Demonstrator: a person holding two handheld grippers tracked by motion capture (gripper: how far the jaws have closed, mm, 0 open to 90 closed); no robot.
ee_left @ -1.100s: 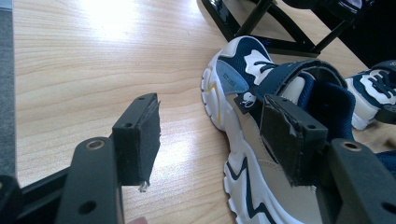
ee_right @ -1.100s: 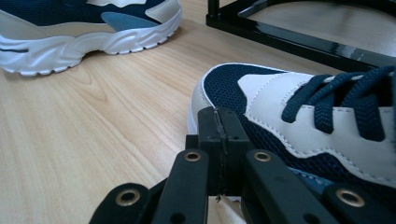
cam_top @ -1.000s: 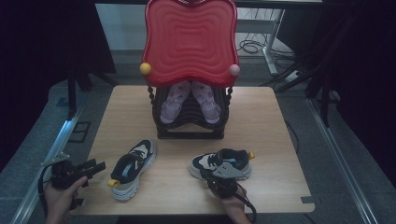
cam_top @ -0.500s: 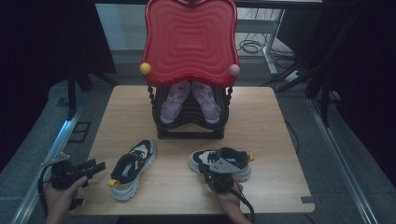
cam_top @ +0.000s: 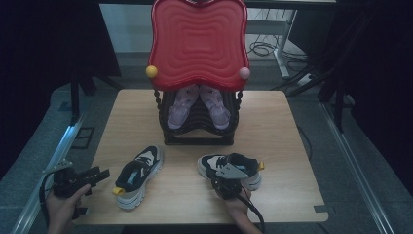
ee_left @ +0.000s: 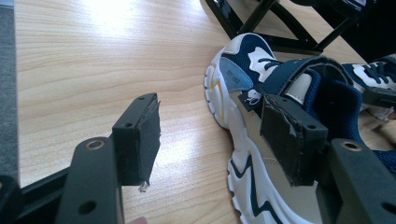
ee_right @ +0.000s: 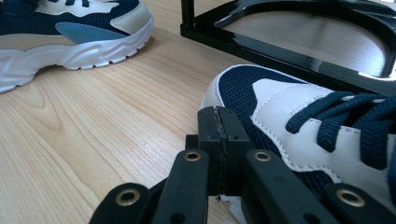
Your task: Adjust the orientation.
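Observation:
Two navy, white and beige sneakers lie on the wooden table [cam_top: 282,126]. The left sneaker [cam_top: 139,175] points toward the rack, and the right sneaker [cam_top: 249,169] lies sideways with its toe to the left. My left gripper [cam_top: 95,174] is open at the table's left front corner. In the left gripper view its jaws [ee_left: 210,140] stand wide apart, with the left sneaker [ee_left: 243,93] just beyond the right jaw. My right gripper [cam_top: 225,178] sits at the near side of the right sneaker. In the right gripper view [ee_right: 223,135] its pads are pressed together on nothing, beside the toe [ee_right: 289,121].
A black rack [cam_top: 197,139] with a tall red panel [cam_top: 197,44] stands at the table's back middle, holding a pair of pink shoes [cam_top: 178,109]. Its black base bar [ee_right: 280,46] lies just past the right sneaker. Cables trail from both grippers toward the front edge.
My right hand has crept slightly forward and left against the right sneaker. The left hand and both sneakers stay about where they were.

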